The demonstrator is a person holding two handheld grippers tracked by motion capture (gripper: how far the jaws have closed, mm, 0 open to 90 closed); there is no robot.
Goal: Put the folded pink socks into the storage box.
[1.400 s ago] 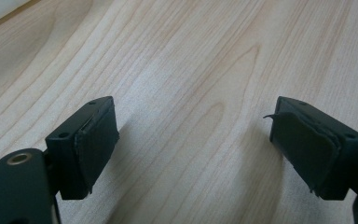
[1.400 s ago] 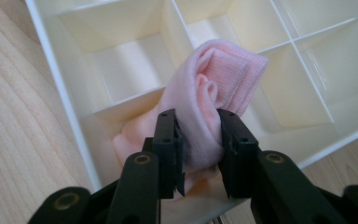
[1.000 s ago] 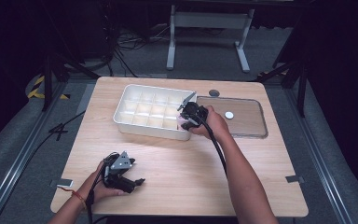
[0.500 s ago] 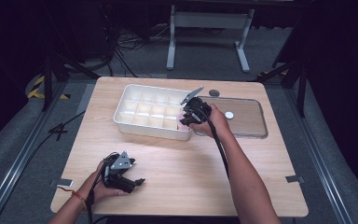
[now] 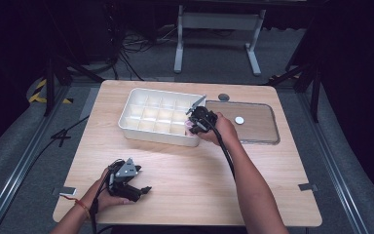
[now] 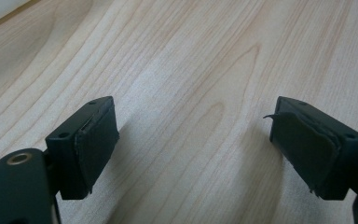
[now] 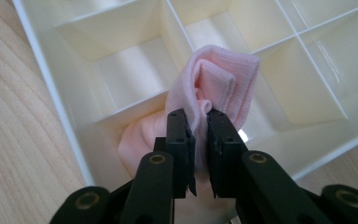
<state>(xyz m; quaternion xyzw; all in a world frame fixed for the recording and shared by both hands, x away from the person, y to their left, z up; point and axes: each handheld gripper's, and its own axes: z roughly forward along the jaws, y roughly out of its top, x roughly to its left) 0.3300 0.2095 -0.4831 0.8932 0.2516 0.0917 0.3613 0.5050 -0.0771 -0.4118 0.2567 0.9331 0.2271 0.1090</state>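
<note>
Right gripper has just been closing and now pinches the pink cloth, which sits bunched in a corner cell of the tray. Grasp looks done; lift-out remains. Left gripper wide, nothing in it, on the desk well short of the tray.

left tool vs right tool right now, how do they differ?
The left tool stands wide open with bare wood between its pads; the right tool has just been closing and pinches a pink cloth. The left tool lies low on the table near its front edge; the right tool is at the corner of the white divided tray. Both are hand-held, with black jaws.
</note>
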